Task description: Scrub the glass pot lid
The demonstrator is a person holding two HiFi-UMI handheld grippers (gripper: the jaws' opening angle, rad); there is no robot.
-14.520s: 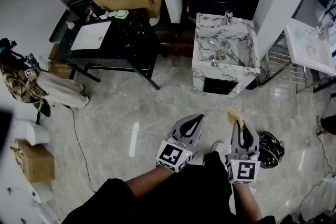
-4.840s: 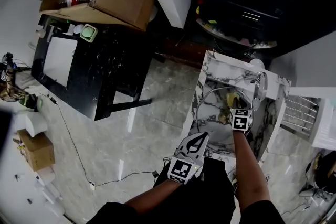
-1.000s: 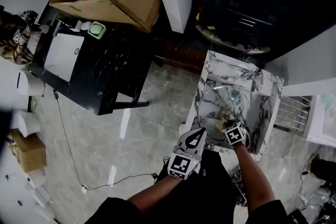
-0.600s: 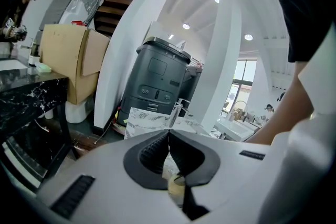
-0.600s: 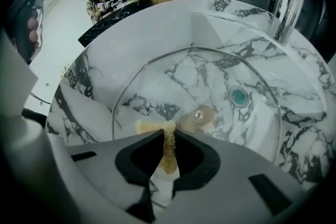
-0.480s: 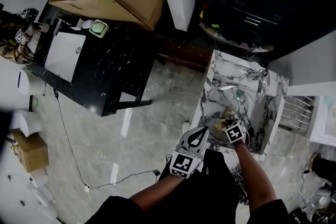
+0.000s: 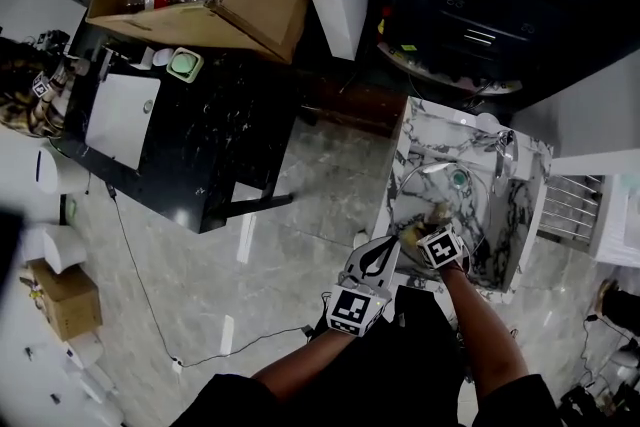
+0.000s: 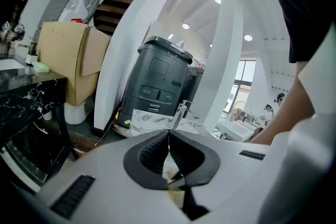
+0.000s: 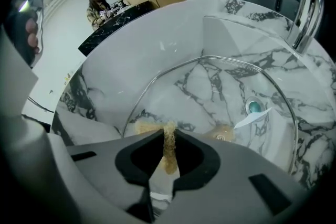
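Head view: the glass lid lies inside the marble sink. The right gripper is low over the lid's near edge. The left gripper hangs outside the sink's near rim, probably parked clear of the work.

Left gripper view: jaws pressed together, nothing between them.

Right gripper view: jaws clamped on a thin tan sponge. Its front edge meets the glass by the near rim, apparently so it can rub there. The drain shows through the glass.
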